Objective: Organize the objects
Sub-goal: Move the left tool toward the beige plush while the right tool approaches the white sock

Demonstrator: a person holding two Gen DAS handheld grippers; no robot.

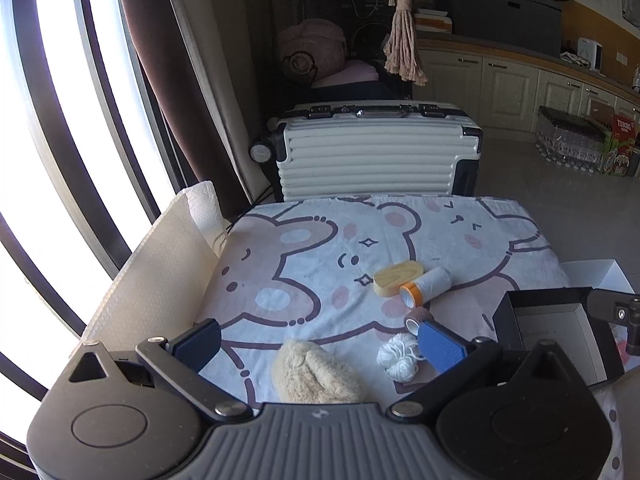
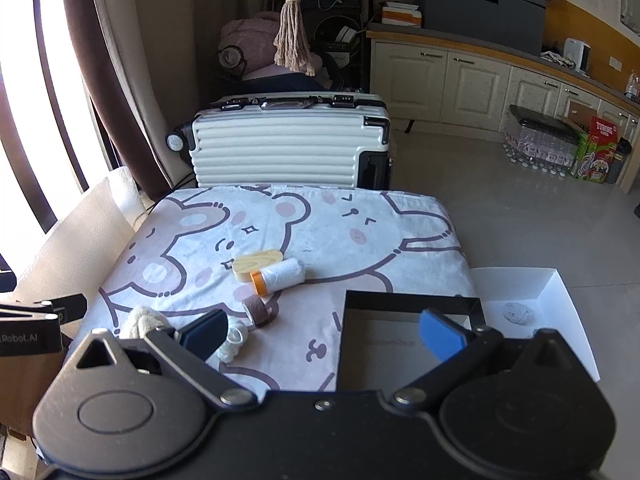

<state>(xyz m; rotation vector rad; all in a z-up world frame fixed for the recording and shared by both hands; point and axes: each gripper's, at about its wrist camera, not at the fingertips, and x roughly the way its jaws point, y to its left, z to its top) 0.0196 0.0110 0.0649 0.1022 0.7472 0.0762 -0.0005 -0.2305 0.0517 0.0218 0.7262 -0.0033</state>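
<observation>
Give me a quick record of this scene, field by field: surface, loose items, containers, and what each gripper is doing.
surface: cartoon bear cloth over a table
loose items: wooden oval block, white thread spool with orange end, brown tape roll, white yarn ball, fluffy beige item
containers: black box, open, nothing visible inside; white box lid beside it
left gripper: open, empty
right gripper: open, empty

Home living room, suitcase (image 2: 290,144), cream cabinets (image 2: 460,80) (curtained window (image 1: 60,120))
</observation>
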